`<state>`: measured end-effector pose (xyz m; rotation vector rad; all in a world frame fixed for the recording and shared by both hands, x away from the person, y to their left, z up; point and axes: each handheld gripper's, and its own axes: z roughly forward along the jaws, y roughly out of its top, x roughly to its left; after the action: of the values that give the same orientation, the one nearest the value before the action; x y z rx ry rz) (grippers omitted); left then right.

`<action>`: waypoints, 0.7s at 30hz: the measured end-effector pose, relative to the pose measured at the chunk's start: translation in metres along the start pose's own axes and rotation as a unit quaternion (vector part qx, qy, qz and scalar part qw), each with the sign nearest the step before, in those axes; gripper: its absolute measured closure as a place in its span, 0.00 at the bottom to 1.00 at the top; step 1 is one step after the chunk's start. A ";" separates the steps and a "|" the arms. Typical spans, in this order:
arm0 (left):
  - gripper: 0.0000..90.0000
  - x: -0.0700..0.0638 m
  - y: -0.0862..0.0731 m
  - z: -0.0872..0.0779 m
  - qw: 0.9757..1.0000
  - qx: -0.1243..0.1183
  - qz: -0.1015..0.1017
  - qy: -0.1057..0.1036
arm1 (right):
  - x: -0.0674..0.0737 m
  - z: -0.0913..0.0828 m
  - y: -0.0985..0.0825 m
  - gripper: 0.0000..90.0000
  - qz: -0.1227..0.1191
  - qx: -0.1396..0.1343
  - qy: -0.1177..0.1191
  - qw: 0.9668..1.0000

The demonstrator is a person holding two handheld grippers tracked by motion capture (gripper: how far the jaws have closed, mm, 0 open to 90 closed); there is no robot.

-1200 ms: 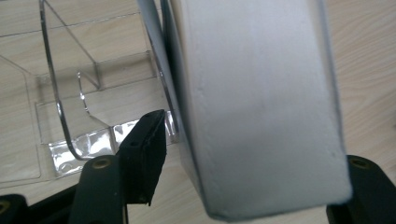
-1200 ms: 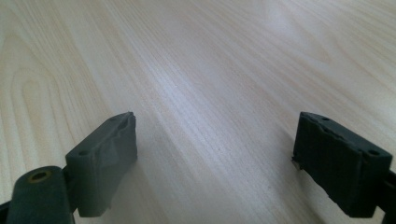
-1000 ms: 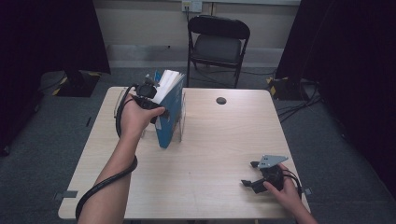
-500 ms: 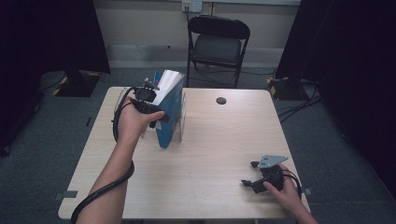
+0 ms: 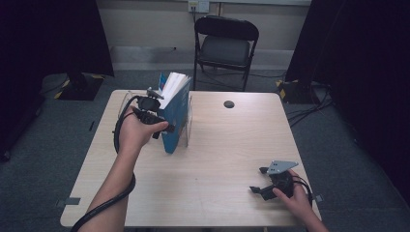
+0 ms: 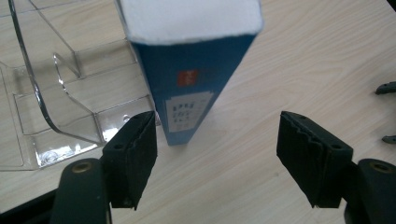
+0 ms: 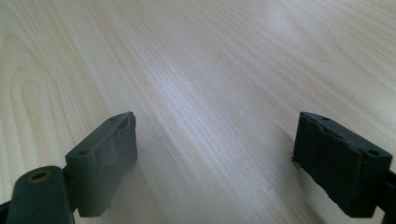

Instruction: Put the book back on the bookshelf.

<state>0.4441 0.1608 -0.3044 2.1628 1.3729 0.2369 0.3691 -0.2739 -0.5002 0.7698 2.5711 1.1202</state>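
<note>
A thick blue book with white page edges stands upright on the wooden table, leaning in a clear plastic stand. My left gripper is at the book's left side. In the left gripper view its spine faces me just beyond the jaws. My left gripper is open; its jaws have just been opening, and the spine's foot sits by the left pad without being pressed. My right gripper rests near the front right corner, and in its own view the right gripper is open over bare wood.
A black folding chair stands behind the table. A small dark round disc lies on the far side of the tabletop. The clear stand's curved wall is left of the book in the left gripper view.
My left hand has drawn slightly back from the book, which stays upright in the stand. The right hand has kept still.
</note>
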 end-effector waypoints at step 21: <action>0.32 0.004 -0.020 0.000 1.000 -0.003 -0.005 -0.012 | 0.000 0.000 0.000 0.14 0.000 0.000 -0.001 1.000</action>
<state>0.4308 0.1705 -0.3161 2.1481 1.3675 0.2107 0.3691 -0.2738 -0.5001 0.7715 2.5696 1.1178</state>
